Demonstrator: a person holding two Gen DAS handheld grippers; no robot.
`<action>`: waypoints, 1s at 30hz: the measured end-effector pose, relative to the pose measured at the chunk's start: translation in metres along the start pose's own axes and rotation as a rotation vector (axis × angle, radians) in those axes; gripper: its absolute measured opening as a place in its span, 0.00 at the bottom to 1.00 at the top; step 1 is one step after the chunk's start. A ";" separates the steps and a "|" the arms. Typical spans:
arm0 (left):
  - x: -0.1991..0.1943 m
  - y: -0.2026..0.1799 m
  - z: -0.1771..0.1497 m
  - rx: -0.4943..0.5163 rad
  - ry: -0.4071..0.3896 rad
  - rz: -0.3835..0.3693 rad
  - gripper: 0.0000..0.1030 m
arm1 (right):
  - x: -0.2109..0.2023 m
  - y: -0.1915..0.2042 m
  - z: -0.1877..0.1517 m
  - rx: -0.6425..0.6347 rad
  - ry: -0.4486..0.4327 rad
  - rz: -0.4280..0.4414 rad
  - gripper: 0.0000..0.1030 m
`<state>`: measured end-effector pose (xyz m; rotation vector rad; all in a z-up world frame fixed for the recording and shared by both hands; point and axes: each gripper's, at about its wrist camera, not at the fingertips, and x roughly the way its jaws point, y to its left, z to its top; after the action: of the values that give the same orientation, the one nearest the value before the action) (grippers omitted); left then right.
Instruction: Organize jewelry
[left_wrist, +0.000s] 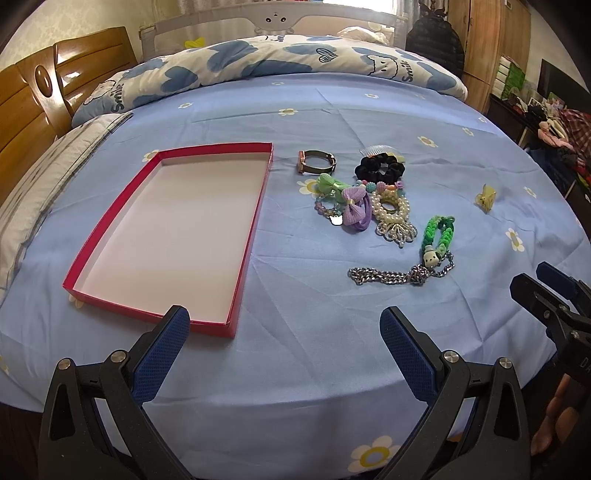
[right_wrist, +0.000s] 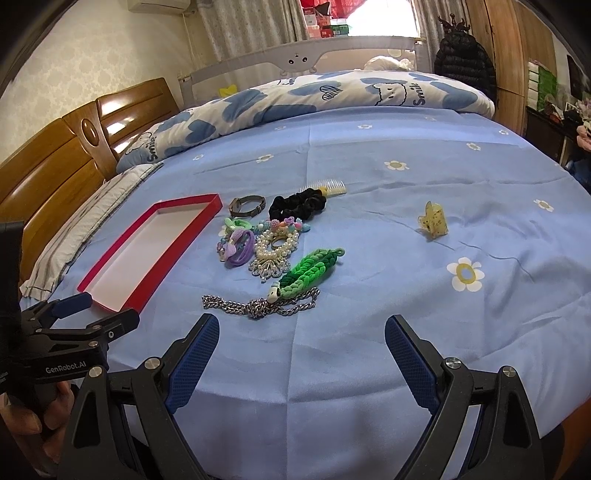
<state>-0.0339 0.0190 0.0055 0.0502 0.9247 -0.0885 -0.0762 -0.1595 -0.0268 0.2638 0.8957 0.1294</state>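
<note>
A shallow red box (left_wrist: 255, 206) (right_wrist: 210, 212) with a white floor lies empty on the blue bedsheet. Right of it lies a pile of jewelry: a watch (left_wrist: 317, 162) (right_wrist: 246, 205), a black scrunchie (left_wrist: 380, 169) (right_wrist: 297, 203), a purple bow hair tie (left_wrist: 355, 210) (right_wrist: 240, 249), a pearl bracelet (left_wrist: 391, 208) (right_wrist: 275, 245), a green braided strap (left_wrist: 437, 232) (right_wrist: 310, 271), a silver chain (left_wrist: 391, 276) (right_wrist: 236, 305). A yellow claw clip (left_wrist: 485, 197) (right_wrist: 433, 221) lies apart on the right. My left gripper (left_wrist: 284, 328) is open and empty near the box's front corner. My right gripper (right_wrist: 301, 338) is open and empty just in front of the chain.
A rolled blue and white quilt (left_wrist: 280, 59) (right_wrist: 332, 92) lies across the far side of the bed. A wooden headboard (left_wrist: 44, 92) and a striped pillow (left_wrist: 48, 173) are on the left. A comb (right_wrist: 328, 186) lies behind the scrunchie. Cluttered furniture (left_wrist: 546, 110) stands on the right.
</note>
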 end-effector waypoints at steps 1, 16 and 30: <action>0.003 -0.001 -0.003 -0.004 -0.002 0.001 1.00 | 0.000 0.000 0.000 0.000 0.000 0.000 0.90; 0.011 -0.008 -0.002 -0.010 0.001 0.004 1.00 | 0.003 0.003 0.001 -0.002 0.001 0.009 0.90; 0.015 -0.011 -0.001 -0.010 0.001 0.008 1.00 | 0.000 0.004 0.003 0.005 -0.005 0.020 0.90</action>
<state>-0.0269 0.0074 -0.0073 0.0452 0.9258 -0.0763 -0.0739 -0.1565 -0.0243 0.2779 0.8882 0.1451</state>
